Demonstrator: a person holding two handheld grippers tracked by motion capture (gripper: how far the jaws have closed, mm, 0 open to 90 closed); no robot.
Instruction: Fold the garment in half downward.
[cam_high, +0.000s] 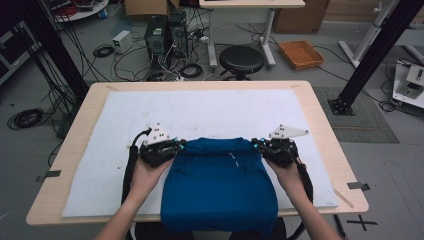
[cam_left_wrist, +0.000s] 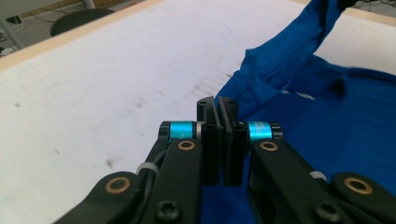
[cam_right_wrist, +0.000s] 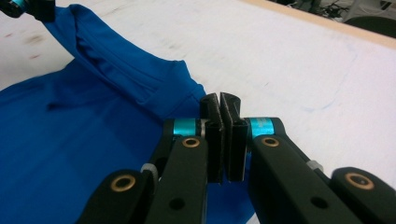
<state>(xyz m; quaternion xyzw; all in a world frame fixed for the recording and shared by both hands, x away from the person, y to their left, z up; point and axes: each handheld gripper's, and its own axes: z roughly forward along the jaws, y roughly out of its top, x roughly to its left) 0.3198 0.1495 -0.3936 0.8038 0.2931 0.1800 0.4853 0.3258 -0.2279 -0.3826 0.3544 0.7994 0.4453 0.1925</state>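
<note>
On the counter, high view: white pad spread over the wooden top, blue shirt lying flat at the near middle, lower hem draped over the near edge. Left hand-held gripper at the shirt's far-left corner, right hand-held gripper at its far-right corner, each tipped inward toward the cloth. Both corners drawn up between the tips, so the far edge of the shirt runs taut from one gripper to the other. Grey three-cornered plates visible on top of both. Left hand and right hand wrapped around the gripper bodies, forearms entering from the bottom. Beyond the counter: black round stool, orange tray on the floor, computer towers among loose cables.

Left gripper view: left hand-held gripper with jaws pressed together, pads nearly flush, only a thin seam between them. Blue shirt directly behind and to the right of the tips, a folded band of it rising toward the upper right corner. Cannot tell from this angle how much cloth sits within the seam. White pad scuffed with dark marks, wooden counter edge behind it.

Right gripper view: right hand-held gripper likewise pressed together, pinching the shirt's edge where the cloth meets the tips. Blue shirt spread out to the left, collar band rising to the upper left corner, held there by the left hand-held gripper. White pad to the right.
</note>
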